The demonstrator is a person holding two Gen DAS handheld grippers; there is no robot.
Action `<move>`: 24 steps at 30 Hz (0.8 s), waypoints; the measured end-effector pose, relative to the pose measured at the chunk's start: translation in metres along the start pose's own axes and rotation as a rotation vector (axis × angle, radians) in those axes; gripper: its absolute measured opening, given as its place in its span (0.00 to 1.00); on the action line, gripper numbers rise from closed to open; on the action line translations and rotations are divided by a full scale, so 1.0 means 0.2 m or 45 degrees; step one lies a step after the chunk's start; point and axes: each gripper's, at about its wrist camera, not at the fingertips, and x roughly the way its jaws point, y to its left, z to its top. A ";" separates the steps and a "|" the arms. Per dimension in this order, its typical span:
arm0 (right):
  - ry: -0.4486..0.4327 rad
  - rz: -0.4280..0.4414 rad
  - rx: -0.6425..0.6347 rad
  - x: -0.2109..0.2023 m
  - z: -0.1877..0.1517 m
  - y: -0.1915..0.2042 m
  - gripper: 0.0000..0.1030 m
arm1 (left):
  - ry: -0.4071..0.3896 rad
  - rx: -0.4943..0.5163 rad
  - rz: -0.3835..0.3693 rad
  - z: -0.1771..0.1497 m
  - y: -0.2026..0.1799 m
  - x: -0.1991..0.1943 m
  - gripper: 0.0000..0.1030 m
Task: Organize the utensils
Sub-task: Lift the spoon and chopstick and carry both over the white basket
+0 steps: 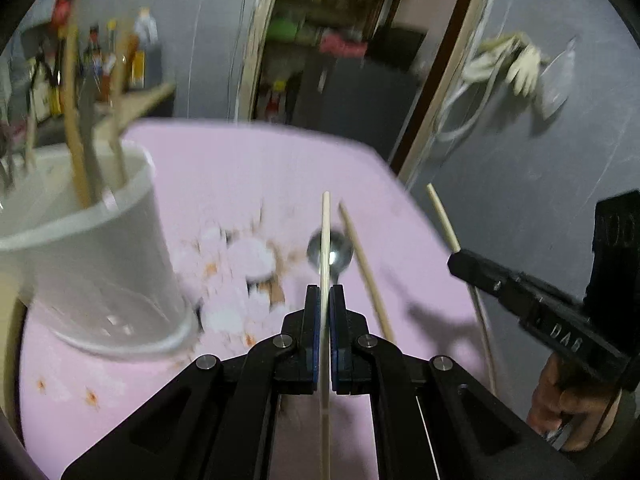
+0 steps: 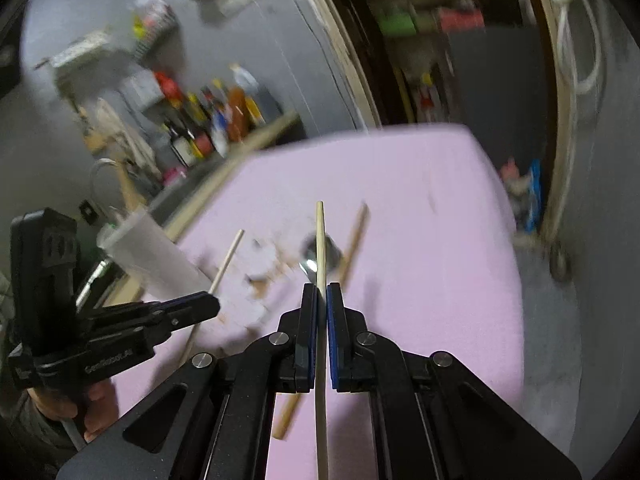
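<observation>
Left wrist view: the left tool (image 1: 325, 292) is clamped on a pale chopstick (image 1: 325, 232), which runs straight out along the fingers and pokes past the tips.

Right wrist view: same deal, the right tool (image 2: 322, 292) is pinched shut on its own pale chopstick (image 2: 320, 236), long axis lined up with the fingers too.

Still on the counter: a darker wooden chopstick (image 1: 366, 272) lies on the pink counter (image 1: 248, 168), angled up and away to the right, just beside a metal spoon (image 1: 338, 254) whose bowl faces up. Both are a bit smeared by blur.

Where stuff goes: a white utensil cup (image 1: 100, 264) stands at the left side of the counter, already stuffed with wooden sticks and handles (image 1: 76, 152).

The bit that matters: from the left tool the cup sits up and to the left, close by. From the right tool it's well off to the left, on the far side of the left tool. So the left hand is nearer, my guess is it drops first.

Tricky part: both sticks lie roughly flat and point forward, so I'd say each needs tipping toward upright to slide in. The cup mouth looks crowded already, so it could snag.

Other clutter: sauce bottles (image 2: 216, 120) on a shelf behind.
</observation>
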 end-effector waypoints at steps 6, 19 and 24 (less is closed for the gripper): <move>-0.317 -0.060 -0.173 -0.14 0.05 0.20 0.03 | -0.283 0.110 0.032 0.10 -0.03 -0.21 0.02; -0.641 0.106 -0.301 -0.10 0.27 0.63 0.03 | -0.603 0.148 0.101 0.30 0.31 -0.58 0.02; -0.714 0.178 -0.336 -0.04 0.36 0.79 0.03 | -0.663 0.142 0.157 0.38 0.52 -0.69 0.02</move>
